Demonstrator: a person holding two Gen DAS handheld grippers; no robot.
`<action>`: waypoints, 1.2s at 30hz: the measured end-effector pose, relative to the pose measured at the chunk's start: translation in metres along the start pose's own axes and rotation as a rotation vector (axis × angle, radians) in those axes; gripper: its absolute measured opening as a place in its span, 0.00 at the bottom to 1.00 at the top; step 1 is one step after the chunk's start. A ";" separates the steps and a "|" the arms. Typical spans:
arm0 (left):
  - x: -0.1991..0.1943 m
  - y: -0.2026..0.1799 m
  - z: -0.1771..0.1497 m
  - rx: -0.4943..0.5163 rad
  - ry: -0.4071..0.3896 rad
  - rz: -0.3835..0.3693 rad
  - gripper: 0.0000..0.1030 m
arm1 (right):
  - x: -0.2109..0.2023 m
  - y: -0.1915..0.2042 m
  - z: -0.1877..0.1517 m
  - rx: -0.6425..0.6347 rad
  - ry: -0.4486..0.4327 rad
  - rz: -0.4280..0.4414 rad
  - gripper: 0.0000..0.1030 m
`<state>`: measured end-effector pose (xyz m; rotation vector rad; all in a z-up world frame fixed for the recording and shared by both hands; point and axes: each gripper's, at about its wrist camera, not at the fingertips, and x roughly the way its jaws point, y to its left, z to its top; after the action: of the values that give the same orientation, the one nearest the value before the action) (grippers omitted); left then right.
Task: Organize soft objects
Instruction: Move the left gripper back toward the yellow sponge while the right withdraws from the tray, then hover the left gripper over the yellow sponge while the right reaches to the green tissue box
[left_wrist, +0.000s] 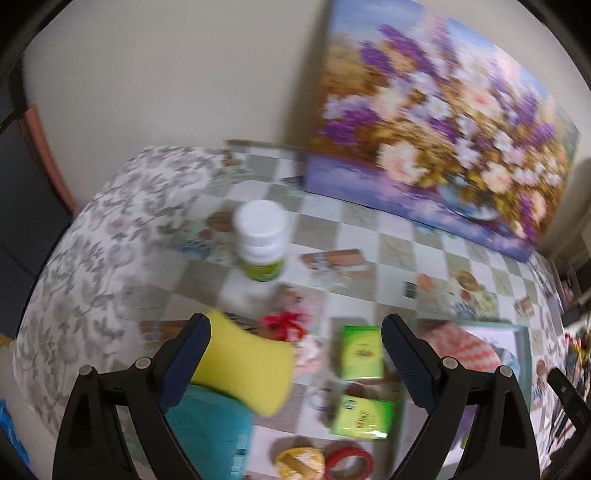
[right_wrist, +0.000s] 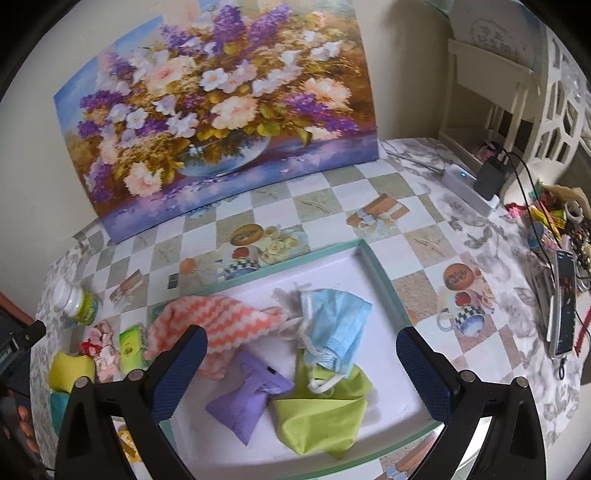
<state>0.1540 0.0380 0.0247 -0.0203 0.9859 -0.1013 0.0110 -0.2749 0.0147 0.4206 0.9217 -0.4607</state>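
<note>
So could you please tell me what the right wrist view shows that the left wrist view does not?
Only the right wrist view shows the blue face mask, purple sachet and lime-green cloth in the white tray. Only the left shows the red ring. Both show the yellow sponge, white-capped bottle and flower painting.

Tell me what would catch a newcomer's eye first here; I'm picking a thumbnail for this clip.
The big flower painting leaning on the wall at the back of the checkered table dominates. Next comes the white tray with its bright soft things: a blue face mask, a lime green cloth, a purple pouch and a pink zigzag cloth. In the left view, a yellow sponge lies by the open left gripper.
</note>
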 end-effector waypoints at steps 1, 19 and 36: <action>0.000 0.007 0.001 -0.013 0.001 0.011 0.91 | -0.001 0.004 0.000 -0.008 -0.003 0.015 1.00; 0.013 0.059 0.003 -0.080 0.058 0.092 0.91 | 0.023 0.105 -0.026 -0.220 0.086 0.199 1.00; 0.041 0.062 -0.007 -0.041 0.159 0.091 0.91 | 0.066 0.180 -0.073 -0.327 0.318 0.338 1.00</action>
<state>0.1750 0.0962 -0.0172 -0.0050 1.1456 0.0006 0.0955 -0.1009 -0.0530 0.3457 1.1839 0.0716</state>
